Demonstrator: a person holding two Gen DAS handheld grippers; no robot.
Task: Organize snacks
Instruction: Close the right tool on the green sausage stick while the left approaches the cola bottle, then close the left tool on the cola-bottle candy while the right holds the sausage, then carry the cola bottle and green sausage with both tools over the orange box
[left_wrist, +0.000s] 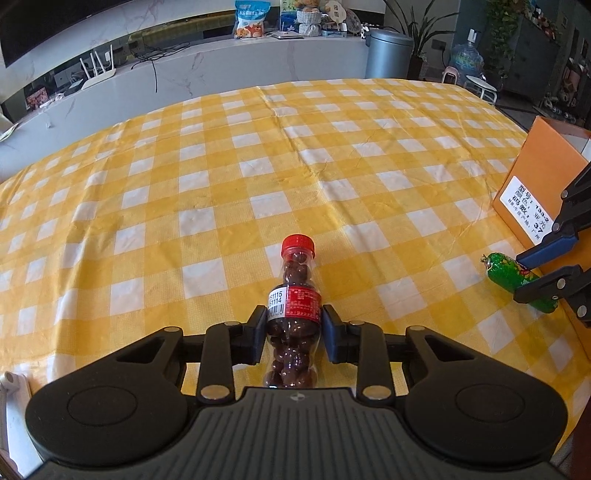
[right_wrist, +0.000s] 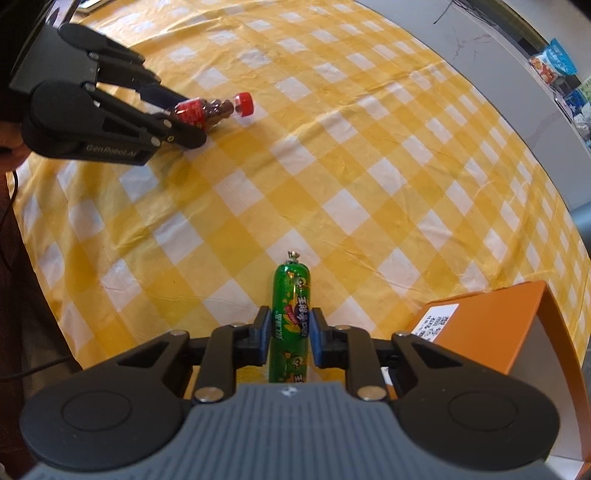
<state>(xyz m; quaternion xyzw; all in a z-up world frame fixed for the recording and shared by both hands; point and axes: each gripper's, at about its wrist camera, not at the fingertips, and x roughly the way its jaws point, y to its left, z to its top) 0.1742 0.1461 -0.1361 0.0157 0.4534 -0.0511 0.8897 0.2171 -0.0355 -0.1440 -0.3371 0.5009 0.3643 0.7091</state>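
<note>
Both grippers are loaded over the desk (left_wrist: 258, 155), which is covered in a yellow-and-white checked cloth. Left gripper (left_wrist: 294, 334): narrowed onto a small clear bottle (left_wrist: 293, 306) of brown chocolate balls with a red cap, pads pressed against the label band on either side. The bottle's long axis runs straight out along the fingers, cap pointing away from the holder; in the right wrist view it looks held just above the cloth, though contact cannot be ruled out. Right gripper (right_wrist: 286, 334): narrowed onto a green sausage stick (right_wrist: 290, 317), gripped about mid-length, long axis likewise in line with the fingers, crimped end forward. The orange box (right_wrist: 491, 325), open at the top and bearing a white label, stands at the desk's right side, just beside the right gripper and well apart from the left. Judgement: if the box is the collecting place, the right hand is much the nearer and needs only a short swing to its right; the left must cross the desk. Each item would enter lengthwise unless the wrist turns first.
</note>
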